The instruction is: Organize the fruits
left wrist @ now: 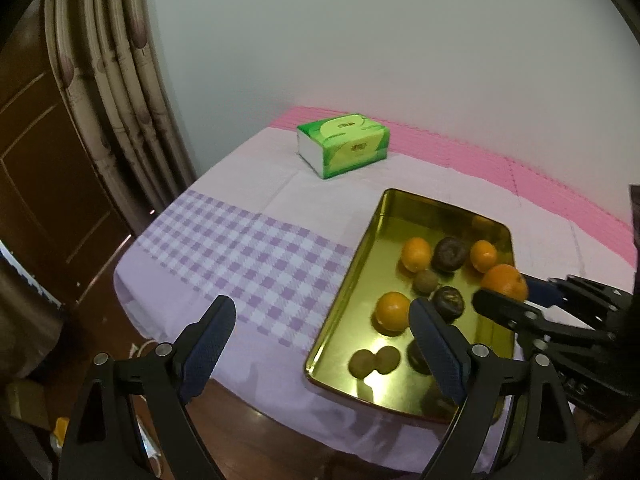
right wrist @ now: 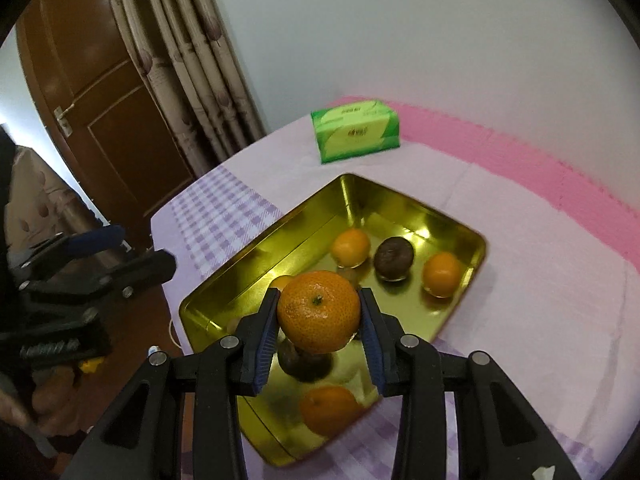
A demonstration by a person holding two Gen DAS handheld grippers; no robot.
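Note:
A gold metal tray [left wrist: 360, 264] [right wrist: 280, 236] lies on the table and holds several oranges, dark brown fruits and small greenish-brown fruits. My right gripper [right wrist: 319, 312] is shut on an orange [right wrist: 319, 311] and holds it above the tray's near part; it also shows in the left wrist view [left wrist: 505, 281]. My left gripper [left wrist: 322, 322] is open and empty over the tray's left rim and the checked cloth. An orange [left wrist: 392, 312] and a dark fruit [left wrist: 449, 299] lie just beyond its right finger [left wrist: 436, 348].
A green tissue box [left wrist: 343, 145] [right wrist: 356, 135] stands at the back of the table. The cloth [left wrist: 248, 248] is purple checked and white, with a pink mat [left wrist: 520, 168] behind. Curtains and a brown door are at the left. The table edge drops off at the left.

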